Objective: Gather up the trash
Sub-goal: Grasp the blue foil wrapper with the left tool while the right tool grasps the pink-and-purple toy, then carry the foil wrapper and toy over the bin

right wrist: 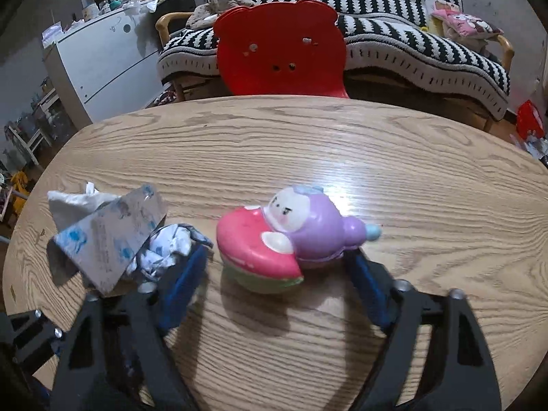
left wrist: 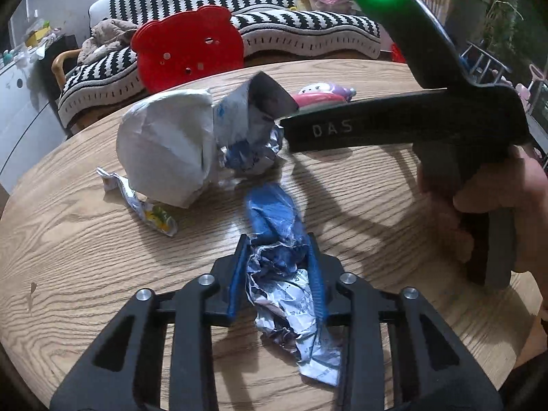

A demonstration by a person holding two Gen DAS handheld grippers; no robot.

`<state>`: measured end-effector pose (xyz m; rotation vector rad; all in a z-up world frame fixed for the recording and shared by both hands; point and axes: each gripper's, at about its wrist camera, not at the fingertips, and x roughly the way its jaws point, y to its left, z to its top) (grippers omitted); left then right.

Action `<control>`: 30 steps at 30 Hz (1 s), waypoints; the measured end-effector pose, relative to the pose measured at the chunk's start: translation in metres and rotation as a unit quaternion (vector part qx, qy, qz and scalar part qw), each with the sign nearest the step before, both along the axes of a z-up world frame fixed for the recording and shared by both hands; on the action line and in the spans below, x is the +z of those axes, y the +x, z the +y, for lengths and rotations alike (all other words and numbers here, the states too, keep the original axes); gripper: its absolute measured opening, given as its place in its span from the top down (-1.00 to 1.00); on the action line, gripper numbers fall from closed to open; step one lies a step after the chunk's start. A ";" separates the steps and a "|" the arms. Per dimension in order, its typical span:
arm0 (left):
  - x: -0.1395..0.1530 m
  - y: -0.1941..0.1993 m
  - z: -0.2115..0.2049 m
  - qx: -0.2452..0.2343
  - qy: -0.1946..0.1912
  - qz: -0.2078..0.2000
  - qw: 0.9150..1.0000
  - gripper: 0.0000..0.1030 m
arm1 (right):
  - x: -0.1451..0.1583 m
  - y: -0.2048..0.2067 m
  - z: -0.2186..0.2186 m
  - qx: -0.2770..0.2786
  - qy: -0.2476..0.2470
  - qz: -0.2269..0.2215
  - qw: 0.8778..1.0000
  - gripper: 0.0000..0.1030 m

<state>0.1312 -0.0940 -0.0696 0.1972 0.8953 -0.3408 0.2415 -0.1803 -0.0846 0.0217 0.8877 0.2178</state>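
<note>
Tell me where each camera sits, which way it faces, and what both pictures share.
Left wrist: on the left gripper, looking down its fingers at a crumpled blue-and-white wrapper clamped between them; the right gripper and a hand show.
Right wrist: on the right gripper, its open fingers flanking a pink-and-purple toy.
Shared: the wooden table, red chair, toy and white bag.

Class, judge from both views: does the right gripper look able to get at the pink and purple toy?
Probably yes. The toy sits between the right gripper fingers, open and apparently not touching it. Only the crumpled wrapper crowds one finger.
</note>
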 end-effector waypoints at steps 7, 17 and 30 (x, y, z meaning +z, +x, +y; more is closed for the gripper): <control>0.002 0.001 0.002 0.008 0.000 0.004 1.000 0.48 | 0.002 -0.008 -0.003 -0.010 0.002 -0.006 1.000 0.04; 0.016 -0.002 0.003 0.021 -0.002 -0.002 1.000 0.48 | 0.024 -0.059 -0.015 -0.025 -0.008 -0.024 0.999 0.10; 0.042 -0.046 -0.017 0.006 -0.016 -0.025 1.000 0.48 | 0.064 -0.192 -0.049 -0.076 -0.015 -0.041 0.996 0.09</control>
